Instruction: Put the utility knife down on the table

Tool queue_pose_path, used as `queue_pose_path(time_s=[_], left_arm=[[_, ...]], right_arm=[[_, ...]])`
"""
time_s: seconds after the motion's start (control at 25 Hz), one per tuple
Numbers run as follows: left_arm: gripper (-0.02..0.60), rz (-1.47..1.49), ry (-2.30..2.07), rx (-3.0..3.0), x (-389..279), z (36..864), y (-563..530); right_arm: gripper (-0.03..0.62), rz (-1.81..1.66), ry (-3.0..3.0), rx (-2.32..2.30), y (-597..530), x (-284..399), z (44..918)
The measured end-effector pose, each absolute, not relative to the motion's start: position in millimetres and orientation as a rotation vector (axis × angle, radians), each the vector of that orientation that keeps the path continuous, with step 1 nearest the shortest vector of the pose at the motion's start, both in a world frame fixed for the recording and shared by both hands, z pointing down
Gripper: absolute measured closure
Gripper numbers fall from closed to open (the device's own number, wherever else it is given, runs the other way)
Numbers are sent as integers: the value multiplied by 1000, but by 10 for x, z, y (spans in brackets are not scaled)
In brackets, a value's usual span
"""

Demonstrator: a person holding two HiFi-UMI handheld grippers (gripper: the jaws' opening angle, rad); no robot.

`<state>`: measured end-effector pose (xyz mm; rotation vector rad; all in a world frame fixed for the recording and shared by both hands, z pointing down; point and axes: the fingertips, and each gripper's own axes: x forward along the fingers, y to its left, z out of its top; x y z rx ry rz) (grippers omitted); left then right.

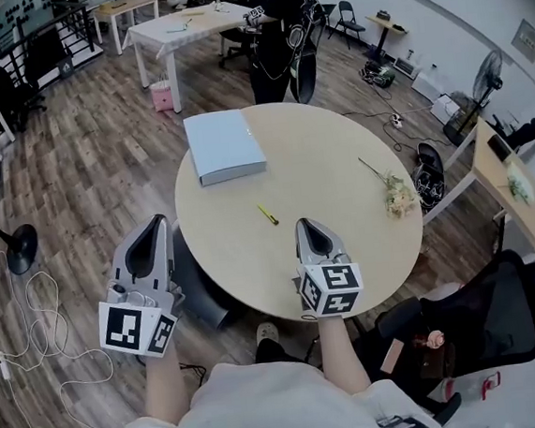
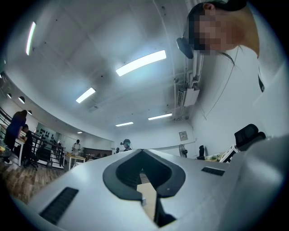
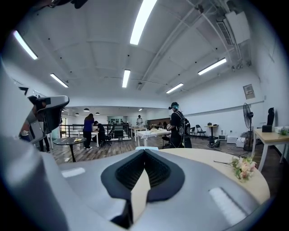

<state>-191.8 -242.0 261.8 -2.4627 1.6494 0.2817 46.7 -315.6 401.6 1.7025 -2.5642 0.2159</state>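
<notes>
A small yellow utility knife (image 1: 268,215) lies flat on the round beige table (image 1: 337,155), near its middle. My right gripper (image 1: 303,223) hovers over the table's near edge, a short way in front of the knife and slightly to its right, shut with nothing in it. My left gripper (image 1: 158,220) hangs beyond the table's left edge over the floor, tilted upward, also shut and empty. In the left gripper view the jaws (image 2: 142,151) meet at their tips. The right gripper view shows the same closed jaws (image 3: 144,151). The knife is hidden in both gripper views.
A light blue closed book (image 1: 223,145) rests at the table's far left. A sprig of pale flowers (image 1: 395,192) lies at the right, also seen as flowers (image 3: 242,167). A person in black (image 1: 279,38) stands beyond the table. A black office chair (image 1: 503,313) is at my right.
</notes>
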Motion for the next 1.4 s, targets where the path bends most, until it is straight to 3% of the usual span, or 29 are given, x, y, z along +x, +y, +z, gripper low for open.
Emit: queue_pose_path(time_s=[1.4], left_arm=[[574,353,1520,-2496,-1848,2451,-1507]], right_arm=[[583,-108,-2620,1894,-1681,620,3178]])
